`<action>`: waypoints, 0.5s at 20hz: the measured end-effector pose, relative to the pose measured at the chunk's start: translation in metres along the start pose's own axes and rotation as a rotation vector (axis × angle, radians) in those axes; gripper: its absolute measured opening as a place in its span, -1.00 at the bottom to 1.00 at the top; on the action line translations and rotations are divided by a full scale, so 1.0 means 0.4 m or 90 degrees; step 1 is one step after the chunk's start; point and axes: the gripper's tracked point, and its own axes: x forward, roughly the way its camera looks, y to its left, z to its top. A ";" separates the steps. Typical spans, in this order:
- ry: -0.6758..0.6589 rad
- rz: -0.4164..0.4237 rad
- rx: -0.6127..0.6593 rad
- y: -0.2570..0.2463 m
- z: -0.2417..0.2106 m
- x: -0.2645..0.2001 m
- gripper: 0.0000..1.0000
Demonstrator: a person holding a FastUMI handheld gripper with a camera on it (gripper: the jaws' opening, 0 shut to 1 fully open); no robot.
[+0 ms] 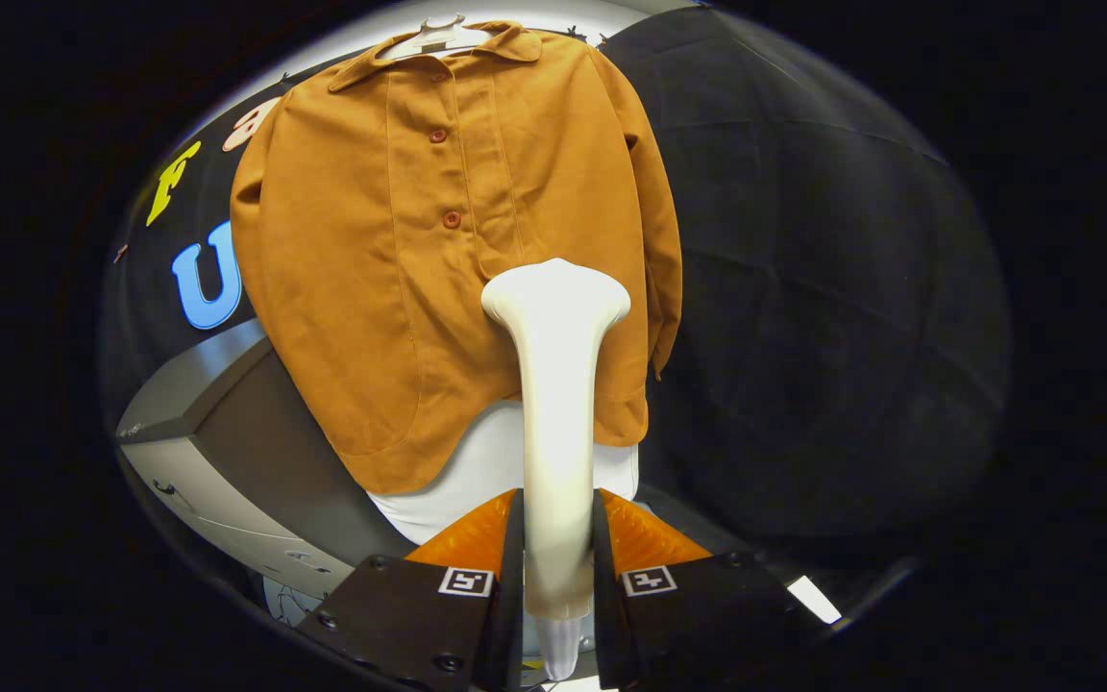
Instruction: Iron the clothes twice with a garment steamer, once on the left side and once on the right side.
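An orange-brown button shirt (pixel 390 259) hangs on a white hanger (pixel 438 38) in front of the black booth wall. A white garment steamer (pixel 558 384) stands upright between my fingers, and my gripper (pixel 558 538) is shut on its handle. The steamer's wide head (pixel 555 293) rests against the lower right part of the shirt front, just right of the button placket. A white layer (pixel 486 471) shows below the shirt's hem.
A grey cabinet or table (pixel 217 423) with a slanted top stands below and left of the shirt. Black cloth (pixel 823 288) covers the wall to the right of the shirt.
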 end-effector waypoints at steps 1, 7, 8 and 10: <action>0.011 -0.001 -0.004 0.004 -0.015 0.005 -0.33; 0.067 -0.007 0.000 0.023 -0.141 -0.025 -0.32; 0.075 -0.008 -0.001 0.026 -0.157 -0.033 -0.32; 0.085 -0.012 -0.001 0.026 -0.184 -0.055 -0.32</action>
